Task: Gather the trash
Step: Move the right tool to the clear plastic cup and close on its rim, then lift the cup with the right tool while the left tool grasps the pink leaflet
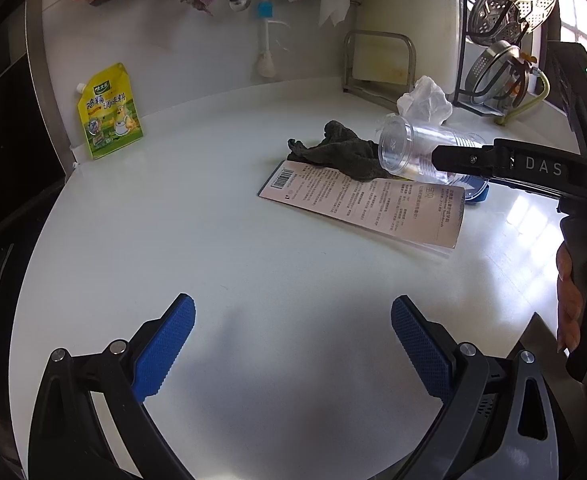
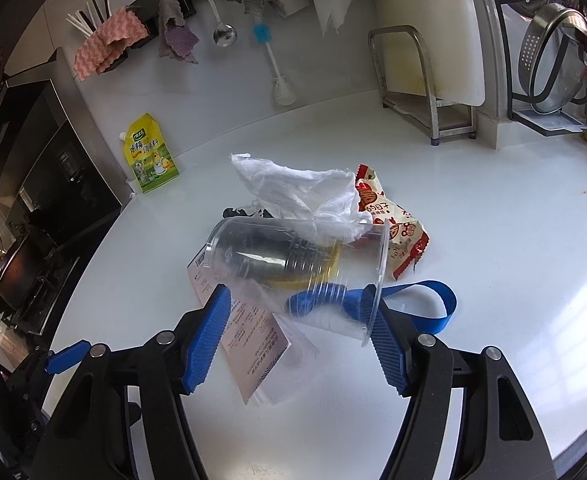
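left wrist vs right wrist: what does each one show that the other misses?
Left wrist only: the left gripper, open and empty over bare counter, the right gripper's black arm from the side, and a dark grey cloth lying on the card.
Right wrist only: a red-and-white snack wrapper, a blue strap loop, and the right gripper with its pads at the cup's sides; firm contact is unclear.
Both: the clear plastic cup, the printed card, the crumpled plastic bag, and the yellow seasoning pouch.

clear cup (image 2: 293, 264) | yellow-green pouch (image 1: 109, 114) | red-white wrapper (image 2: 393, 224) | blue strap (image 2: 425, 300) | dark grey cloth (image 1: 341, 150)
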`<state>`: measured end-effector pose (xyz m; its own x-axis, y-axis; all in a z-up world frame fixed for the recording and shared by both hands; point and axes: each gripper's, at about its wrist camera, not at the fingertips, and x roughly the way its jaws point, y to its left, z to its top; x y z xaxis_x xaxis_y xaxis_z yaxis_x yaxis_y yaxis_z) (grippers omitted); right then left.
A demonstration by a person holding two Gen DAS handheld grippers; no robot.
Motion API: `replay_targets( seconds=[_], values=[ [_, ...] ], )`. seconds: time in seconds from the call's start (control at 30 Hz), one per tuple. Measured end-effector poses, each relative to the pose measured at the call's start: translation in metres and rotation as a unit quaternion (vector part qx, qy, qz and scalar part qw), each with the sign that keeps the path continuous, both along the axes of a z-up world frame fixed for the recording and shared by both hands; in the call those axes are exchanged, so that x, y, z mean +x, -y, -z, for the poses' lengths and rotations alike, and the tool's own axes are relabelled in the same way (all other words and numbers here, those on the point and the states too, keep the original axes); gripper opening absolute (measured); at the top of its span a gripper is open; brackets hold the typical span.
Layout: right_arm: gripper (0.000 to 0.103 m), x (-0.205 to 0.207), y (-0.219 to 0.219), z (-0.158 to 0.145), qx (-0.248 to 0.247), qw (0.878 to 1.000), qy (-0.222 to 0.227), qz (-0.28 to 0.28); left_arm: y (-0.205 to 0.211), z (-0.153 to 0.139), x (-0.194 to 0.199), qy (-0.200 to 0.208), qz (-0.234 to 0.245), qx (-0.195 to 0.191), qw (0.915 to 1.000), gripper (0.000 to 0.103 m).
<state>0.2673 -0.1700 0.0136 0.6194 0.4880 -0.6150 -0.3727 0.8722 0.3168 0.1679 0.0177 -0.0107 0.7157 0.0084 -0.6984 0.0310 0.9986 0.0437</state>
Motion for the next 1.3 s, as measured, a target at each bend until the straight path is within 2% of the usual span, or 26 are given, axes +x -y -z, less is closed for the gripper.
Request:
replay_targets(
  seconds=[0.07,0.17,0.27,0.4,0.47,0.7,0.97,1.07,1.3],
  values=[
    [0.05,-0.004,-0.003,-0.002,-0.005,1.0,0.006,-0.004,0.0,0.0,0.001,0.001,-0.001,0.0,1.0,0.097],
    [0.036,-0.007,-0.005,-0.004,-0.003,1.0,0.01,-0.008,0.0,-0.001,0.004,0.001,-0.003,-0.003,1.0,0.097],
    [0.024,-0.011,-0.007,-0.005,0.0,1.0,0.014,-0.014,0.001,-0.002,0.007,0.0,-0.007,-0.007,0.9999,0.097],
    [0.014,-0.017,-0.008,-0.008,0.006,0.999,0.024,-0.021,0.003,-0.005,0.01,0.002,-0.012,-0.009,0.9999,0.097],
    [0.004,-0.021,-0.006,-0.01,0.01,0.999,0.027,-0.021,0.004,-0.006,0.012,0.003,-0.013,-0.009,0.9999,0.097],
    [0.004,-0.035,0.009,-0.017,0.009,0.999,0.046,0.0,0.011,-0.01,0.015,0.007,-0.018,-0.003,0.9998,0.097],
    [0.004,-0.056,0.038,-0.026,-0.028,0.994,0.082,0.06,0.03,-0.02,0.021,0.015,-0.019,0.0,0.9997,0.097],
    [0.004,-0.061,0.048,-0.025,-0.041,0.992,0.091,0.08,0.038,-0.024,0.027,0.016,-0.023,0.002,0.9996,0.097],
    [0.004,-0.064,0.071,-0.029,-0.031,0.989,0.093,0.107,0.056,-0.031,0.056,0.004,-0.043,0.005,0.999,0.097]
  ],
)
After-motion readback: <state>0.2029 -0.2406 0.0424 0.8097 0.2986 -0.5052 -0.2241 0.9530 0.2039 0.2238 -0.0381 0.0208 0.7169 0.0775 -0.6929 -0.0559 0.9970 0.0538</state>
